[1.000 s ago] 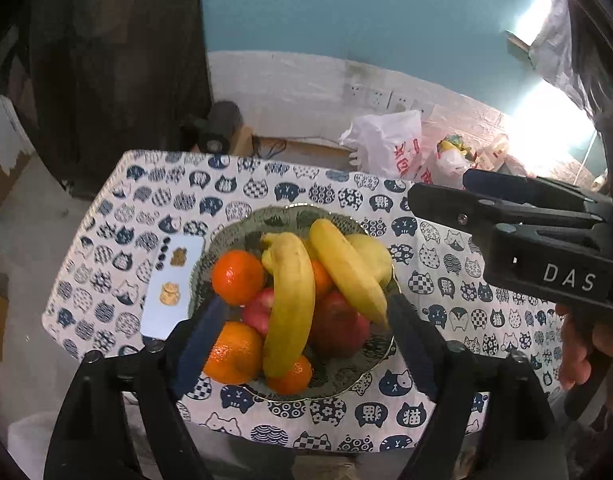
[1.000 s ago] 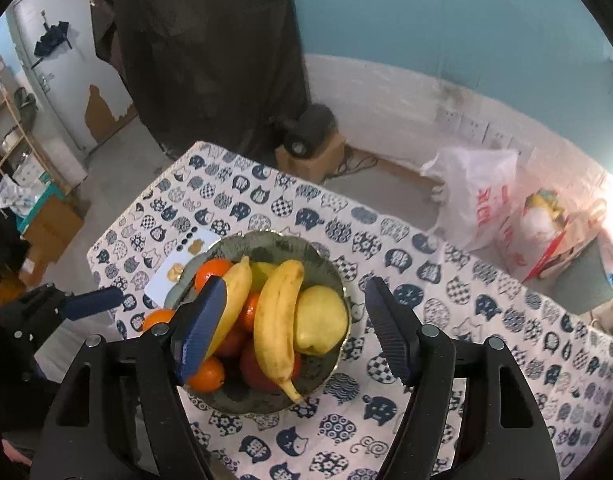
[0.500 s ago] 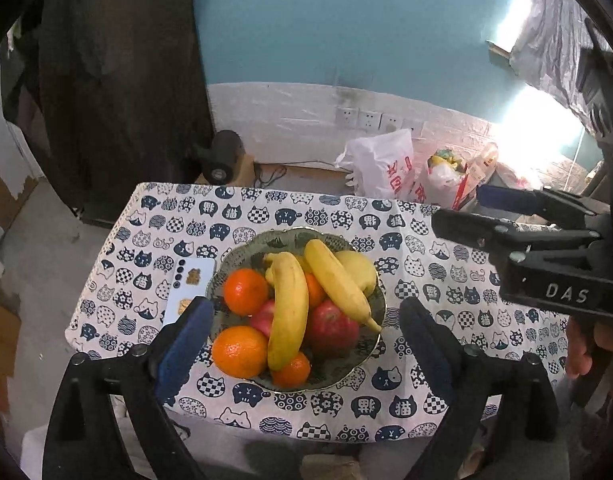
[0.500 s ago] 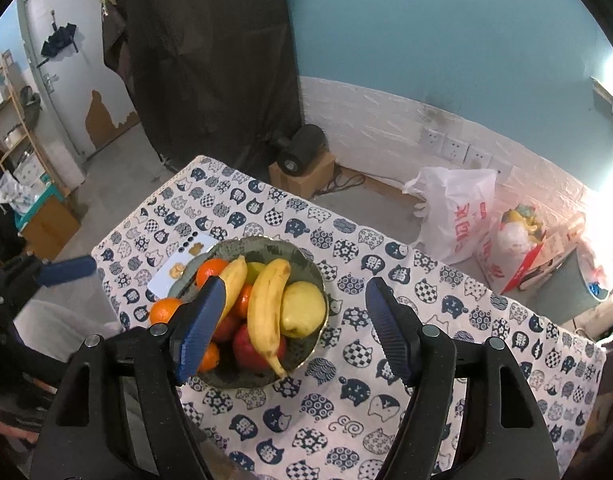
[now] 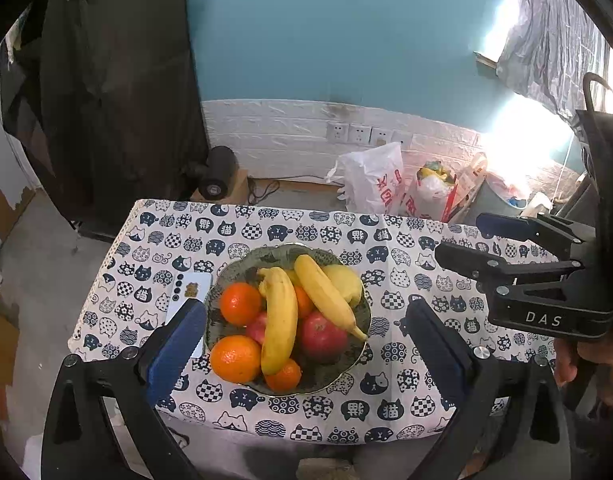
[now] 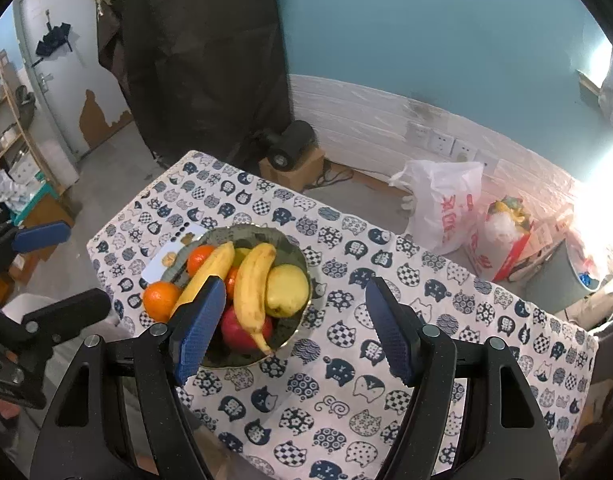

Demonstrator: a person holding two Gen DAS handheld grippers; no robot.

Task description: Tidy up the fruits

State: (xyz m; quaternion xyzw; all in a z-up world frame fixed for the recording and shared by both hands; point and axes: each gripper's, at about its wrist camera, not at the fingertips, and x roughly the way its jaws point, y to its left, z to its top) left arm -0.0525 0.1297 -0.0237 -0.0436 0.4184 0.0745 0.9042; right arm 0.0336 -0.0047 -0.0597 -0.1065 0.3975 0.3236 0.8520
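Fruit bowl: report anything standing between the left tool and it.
Nothing visible does. The left tool hangs above the fruit bowl, its jaws opening with nothing between them. The phone lies beside the bowl, out of the way.

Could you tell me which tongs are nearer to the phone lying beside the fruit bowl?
Left. The left tongs hover, jaws opening and empty, over the bowl beside the phone; the right tongs sit past the bowl's far side.

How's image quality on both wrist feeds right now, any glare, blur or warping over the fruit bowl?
Left wrist view: blown-out window glare at upper right, but the green patterned fruit bowl is sharp and evenly lit. Right wrist view: similar glare at the right edge, fisheye bending the white brick wall, slight softness toward the rim; the bowl stays clear.
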